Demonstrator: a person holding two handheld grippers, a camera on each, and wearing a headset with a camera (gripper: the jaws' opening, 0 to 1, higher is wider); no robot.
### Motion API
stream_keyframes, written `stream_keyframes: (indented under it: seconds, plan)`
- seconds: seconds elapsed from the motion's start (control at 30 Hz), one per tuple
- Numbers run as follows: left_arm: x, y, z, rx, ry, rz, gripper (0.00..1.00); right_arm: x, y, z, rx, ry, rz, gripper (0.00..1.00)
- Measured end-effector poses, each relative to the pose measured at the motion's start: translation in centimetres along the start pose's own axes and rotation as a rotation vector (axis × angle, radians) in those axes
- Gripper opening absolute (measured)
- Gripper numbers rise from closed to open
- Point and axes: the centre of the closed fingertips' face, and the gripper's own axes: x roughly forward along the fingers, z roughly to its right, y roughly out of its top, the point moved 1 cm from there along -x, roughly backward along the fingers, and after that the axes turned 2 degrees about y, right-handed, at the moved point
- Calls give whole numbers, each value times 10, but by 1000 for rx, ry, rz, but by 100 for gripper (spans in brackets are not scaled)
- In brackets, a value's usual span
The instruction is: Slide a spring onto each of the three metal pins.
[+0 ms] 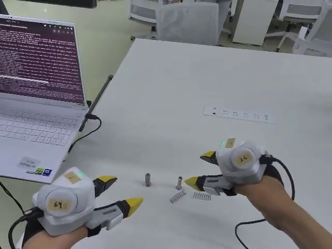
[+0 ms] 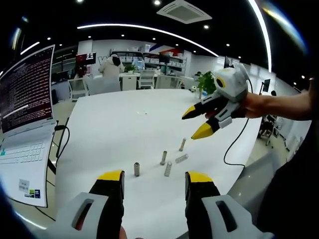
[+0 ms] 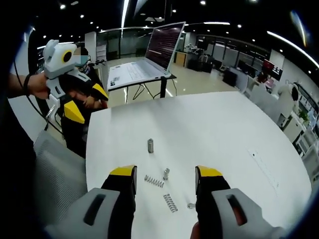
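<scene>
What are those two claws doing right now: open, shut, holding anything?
Left claw: open, holding nothing.
Right claw: open, holding nothing.

Left tool [image 1: 120, 192] marked "69"; right tool [image 1: 199, 168] "26"

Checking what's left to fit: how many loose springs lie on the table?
2. One spring lies just before the bare pin; the other spring lies right of it, by the right gripper. More may be hidden behind that gripper.
</scene>
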Motion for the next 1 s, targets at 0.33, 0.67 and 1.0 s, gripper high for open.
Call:
stream_keyframes:
  seconds: [0.33,0.67,1.0]
  plan:
    - [-1,-2,-3,-18,15,-6,44,-30,-30,11,53,-58,-7,48]
    - [7,0,-3,-15,13,-16,44,-60,-48,12,144,-115,37,50]
    - [6,5,-3,-20,22,-3,45,-85,-66,5,225,-165,67,54]
